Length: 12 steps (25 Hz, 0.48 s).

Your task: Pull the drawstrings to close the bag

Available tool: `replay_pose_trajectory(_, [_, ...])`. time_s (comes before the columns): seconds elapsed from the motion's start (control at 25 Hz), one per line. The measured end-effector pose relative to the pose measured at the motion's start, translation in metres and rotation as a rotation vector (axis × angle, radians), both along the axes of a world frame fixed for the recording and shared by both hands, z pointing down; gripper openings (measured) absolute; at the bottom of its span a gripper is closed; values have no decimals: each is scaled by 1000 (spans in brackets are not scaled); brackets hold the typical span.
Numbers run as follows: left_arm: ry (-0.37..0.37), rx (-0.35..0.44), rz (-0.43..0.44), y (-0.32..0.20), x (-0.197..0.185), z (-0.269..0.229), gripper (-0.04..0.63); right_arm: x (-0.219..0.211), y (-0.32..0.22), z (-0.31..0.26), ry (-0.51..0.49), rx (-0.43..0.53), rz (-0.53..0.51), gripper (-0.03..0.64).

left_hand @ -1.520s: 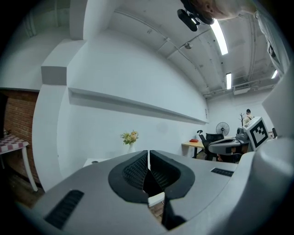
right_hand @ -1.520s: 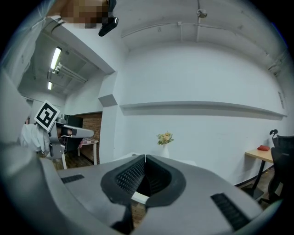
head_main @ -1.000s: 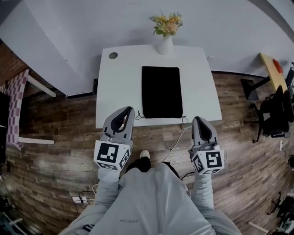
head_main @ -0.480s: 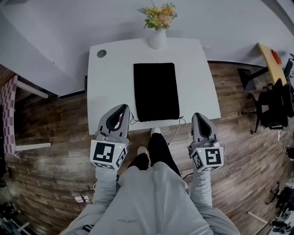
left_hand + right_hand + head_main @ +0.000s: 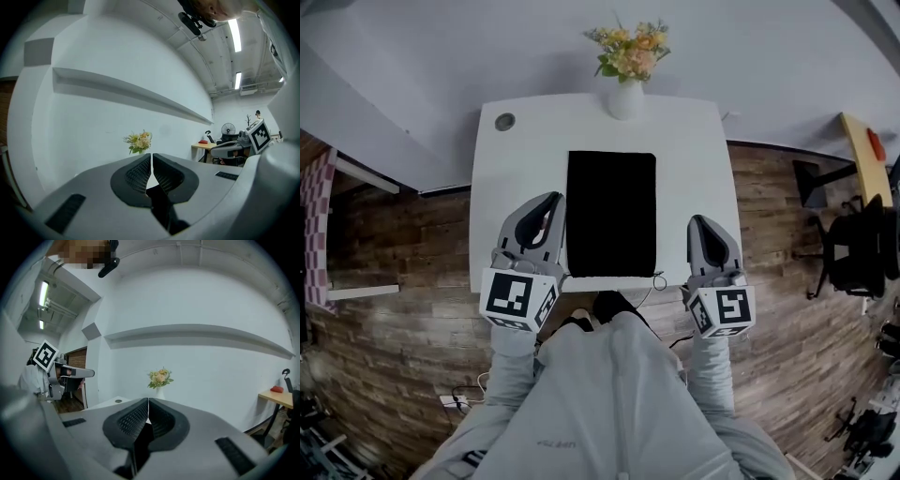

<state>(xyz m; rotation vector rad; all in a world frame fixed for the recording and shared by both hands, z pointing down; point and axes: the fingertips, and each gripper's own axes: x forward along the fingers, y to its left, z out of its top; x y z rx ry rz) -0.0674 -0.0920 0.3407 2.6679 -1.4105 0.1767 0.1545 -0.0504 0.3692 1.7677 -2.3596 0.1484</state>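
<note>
Pre-grasp step: left gripper point(image 5: 549, 202) and right gripper point(image 5: 703, 225) flank the black bag point(image 5: 611, 211) at the front edge of the table point(image 5: 698, 159), both clenched empty. Next: open jaws, pinch drawstrings point(image 5: 659, 280).

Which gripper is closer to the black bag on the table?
Left. The left gripper is right beside the black bag's left edge; the right gripper is off its right side, with bare table between them.

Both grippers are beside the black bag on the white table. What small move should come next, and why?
Probably open both grippers' fingers. The left gripper and right gripper flank the black bag at its near end, both shut and empty, so neither can take a cord. One drawstring loop lies at the near right corner.
</note>
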Motion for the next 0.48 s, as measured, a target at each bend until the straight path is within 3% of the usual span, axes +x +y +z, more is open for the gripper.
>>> replay_pose_trajectory(0.48, [-8,21,-59,-29,14,-7,36,14,-43,-8,12,16,-89,23])
